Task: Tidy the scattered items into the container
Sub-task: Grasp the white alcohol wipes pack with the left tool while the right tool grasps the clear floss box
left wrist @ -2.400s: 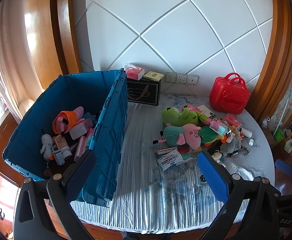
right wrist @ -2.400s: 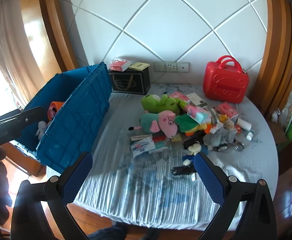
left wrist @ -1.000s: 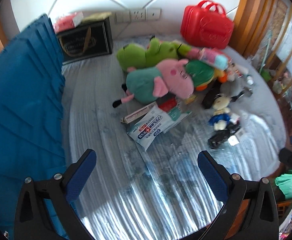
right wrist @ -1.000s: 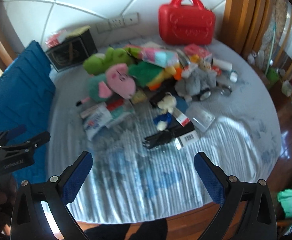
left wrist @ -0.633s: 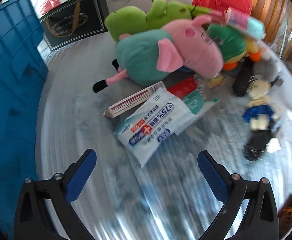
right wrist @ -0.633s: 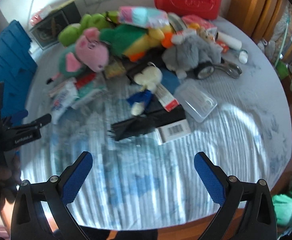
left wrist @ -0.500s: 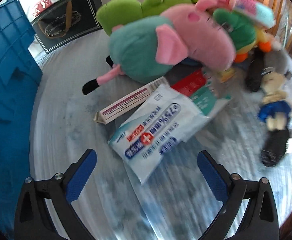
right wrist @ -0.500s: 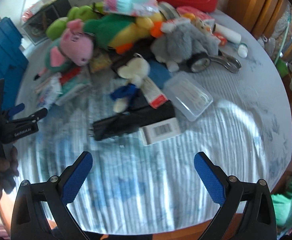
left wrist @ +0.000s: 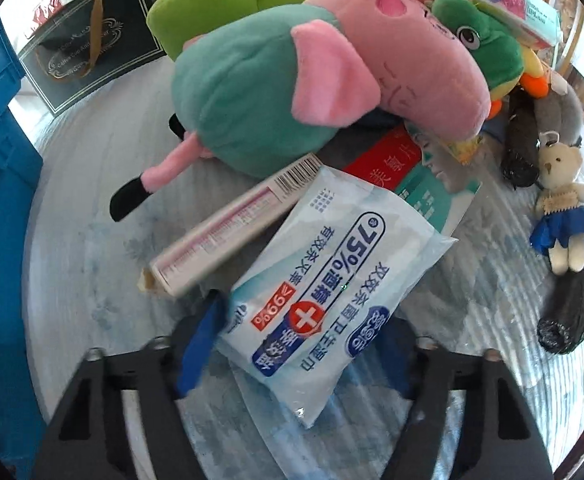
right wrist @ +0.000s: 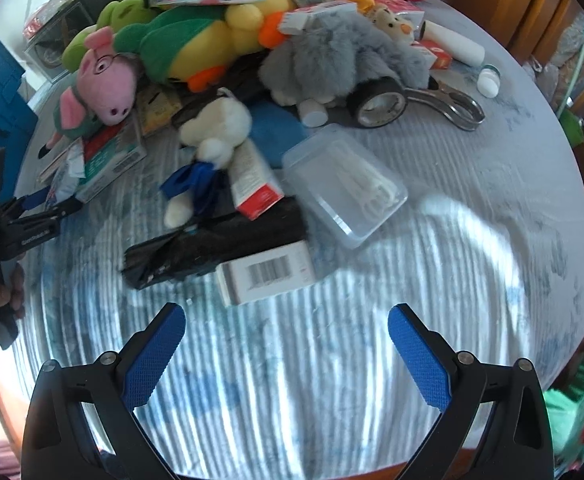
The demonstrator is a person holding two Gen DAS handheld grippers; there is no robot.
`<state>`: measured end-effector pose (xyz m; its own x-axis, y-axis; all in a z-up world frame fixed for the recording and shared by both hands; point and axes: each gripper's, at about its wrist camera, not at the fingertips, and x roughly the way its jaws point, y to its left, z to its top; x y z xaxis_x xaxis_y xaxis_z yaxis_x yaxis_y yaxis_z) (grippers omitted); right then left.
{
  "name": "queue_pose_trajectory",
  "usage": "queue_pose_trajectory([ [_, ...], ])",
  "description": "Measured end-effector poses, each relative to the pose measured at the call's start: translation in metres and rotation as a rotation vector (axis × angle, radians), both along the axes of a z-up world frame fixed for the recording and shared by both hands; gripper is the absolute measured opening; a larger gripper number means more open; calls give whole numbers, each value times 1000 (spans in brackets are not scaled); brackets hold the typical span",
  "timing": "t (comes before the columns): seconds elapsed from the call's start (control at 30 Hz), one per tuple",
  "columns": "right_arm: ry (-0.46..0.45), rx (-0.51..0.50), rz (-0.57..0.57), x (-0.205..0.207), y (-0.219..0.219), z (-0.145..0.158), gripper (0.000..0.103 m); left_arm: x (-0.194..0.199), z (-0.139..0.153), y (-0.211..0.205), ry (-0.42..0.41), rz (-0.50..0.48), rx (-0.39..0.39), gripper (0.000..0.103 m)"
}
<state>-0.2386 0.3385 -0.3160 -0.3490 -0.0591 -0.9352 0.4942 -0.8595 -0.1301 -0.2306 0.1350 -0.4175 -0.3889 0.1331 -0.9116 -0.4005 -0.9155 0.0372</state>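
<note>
Left wrist alone shows jaws closing around the wipes pack (left wrist: 323, 292).

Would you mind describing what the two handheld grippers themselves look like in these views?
Both are alike: black plastic frames with triangular cut-outs and silver screws at the pivots. The right gripper has two fingers faced with blue, finely textured pads. The left gripper shows the same blue pads. In the right wrist view its black body carries small white lettering, too blurred to read. No cables or sleeves show.
</note>
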Motion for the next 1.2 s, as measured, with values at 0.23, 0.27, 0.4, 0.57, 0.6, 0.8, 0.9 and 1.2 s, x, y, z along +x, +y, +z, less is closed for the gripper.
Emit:
queue_pose_trajectory([
  [0.23, 40, 22, 31, -45, 5, -5, 103, 22, 17, 2, -2, 12, 31, 51],
  [0.27, 50, 30, 33, -51, 5, -6, 103, 27, 18, 3, 0, 16, 32, 51],
  [0.4, 76, 73, 84, -73, -2, -16, 103, 45, 29, -6, 1, 43, 41, 51],
  [0.57, 84, 73, 165, -93, -11, -27, 103, 61, 38, -14, -4, 74, 49, 51],
  [0.6, 81, 76, 178, -95, -14, -29, 103, 60, 39, -16, -3, 80, 49, 51],
  [0.8, 27, 114, 230, -98, -31, -47, 79, 62, 44, -31, -4, 135, 64, 51],
  [0.9, 21, 117, 226, -94, -33, -45, 71, 68, 51, -31, 8, 139, 69, 51],
  [1.2, 43, 98, 203, -71, -26, -18, 66, 73, 74, -28, 50, 138, 62, 51],
])
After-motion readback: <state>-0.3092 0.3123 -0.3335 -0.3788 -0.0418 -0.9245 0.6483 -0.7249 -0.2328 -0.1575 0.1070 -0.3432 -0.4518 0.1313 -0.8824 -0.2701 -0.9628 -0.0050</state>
